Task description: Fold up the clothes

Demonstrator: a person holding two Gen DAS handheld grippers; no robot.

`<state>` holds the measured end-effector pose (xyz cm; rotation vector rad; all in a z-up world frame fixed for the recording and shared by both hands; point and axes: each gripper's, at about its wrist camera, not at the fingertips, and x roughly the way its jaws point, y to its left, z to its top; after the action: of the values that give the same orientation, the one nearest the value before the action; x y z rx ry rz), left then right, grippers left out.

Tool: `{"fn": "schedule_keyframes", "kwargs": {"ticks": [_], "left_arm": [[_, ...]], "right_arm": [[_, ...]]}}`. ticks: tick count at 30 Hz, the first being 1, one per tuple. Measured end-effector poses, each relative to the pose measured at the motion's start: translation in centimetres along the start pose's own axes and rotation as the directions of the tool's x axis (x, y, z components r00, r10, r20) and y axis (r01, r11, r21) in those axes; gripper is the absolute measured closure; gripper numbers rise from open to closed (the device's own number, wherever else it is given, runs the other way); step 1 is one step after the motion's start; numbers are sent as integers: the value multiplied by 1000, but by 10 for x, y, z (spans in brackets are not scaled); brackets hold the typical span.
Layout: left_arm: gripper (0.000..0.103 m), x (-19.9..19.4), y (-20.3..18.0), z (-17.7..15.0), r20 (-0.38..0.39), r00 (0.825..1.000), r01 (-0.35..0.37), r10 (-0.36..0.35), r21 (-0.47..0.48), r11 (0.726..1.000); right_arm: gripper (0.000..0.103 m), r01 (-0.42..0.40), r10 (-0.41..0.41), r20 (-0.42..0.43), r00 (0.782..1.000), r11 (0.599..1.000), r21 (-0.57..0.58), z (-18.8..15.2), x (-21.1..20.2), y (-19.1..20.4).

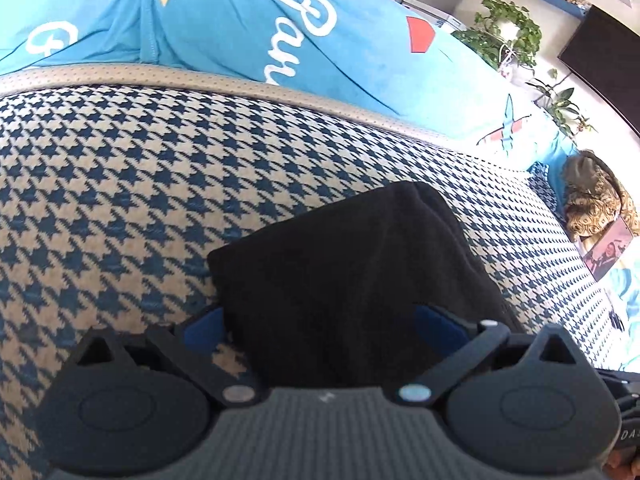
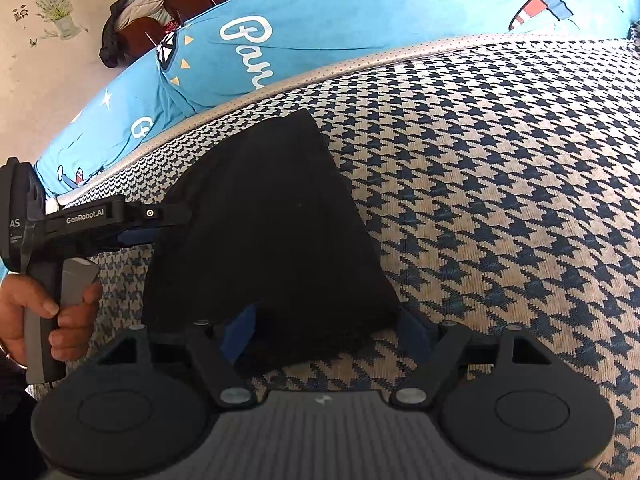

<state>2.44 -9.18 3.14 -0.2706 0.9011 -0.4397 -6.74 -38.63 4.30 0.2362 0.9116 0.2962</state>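
Observation:
A black folded garment [image 1: 352, 264] lies on the blue-and-cream houndstooth cushion [image 1: 120, 180]. In the left wrist view my left gripper [image 1: 320, 320] is open, its blue pads [image 1: 204, 328] wide apart astride the garment's near end. The right wrist view shows the same garment [image 2: 272, 216] as a tapering black shape. My right gripper [image 2: 326, 328] is open, with the near corner of the garment lying between its blue pads [image 2: 412, 328]. The left gripper [image 2: 168, 224] comes in from the left at the garment's edge, with a hand [image 2: 40, 312] on its handle.
A bright blue cover with white lettering [image 1: 240, 20] rises behind the cushion's grey piped edge [image 1: 120, 76]. Potted plants [image 1: 508, 32], a dark screen [image 1: 608, 52] and a brown patterned bundle [image 1: 596, 200] are off to the right. A chair draped with a dark jacket [image 2: 132, 12] stands behind.

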Motion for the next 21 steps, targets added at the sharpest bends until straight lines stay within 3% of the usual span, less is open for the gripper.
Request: {"fn": "schedule_keyframes", "kwargs": {"ticks": [12, 21], "left_arm": [[1, 2, -1, 3, 3, 999, 36, -36, -15, 999], [0, 0, -11, -8, -26, 1000, 6, -4, 104, 995]], "right_arm": [[32, -27, 27, 18, 999, 999, -20, 2, 10, 8], [31, -4, 4, -2, 1000, 1000, -31, -4, 2, 6]]}}
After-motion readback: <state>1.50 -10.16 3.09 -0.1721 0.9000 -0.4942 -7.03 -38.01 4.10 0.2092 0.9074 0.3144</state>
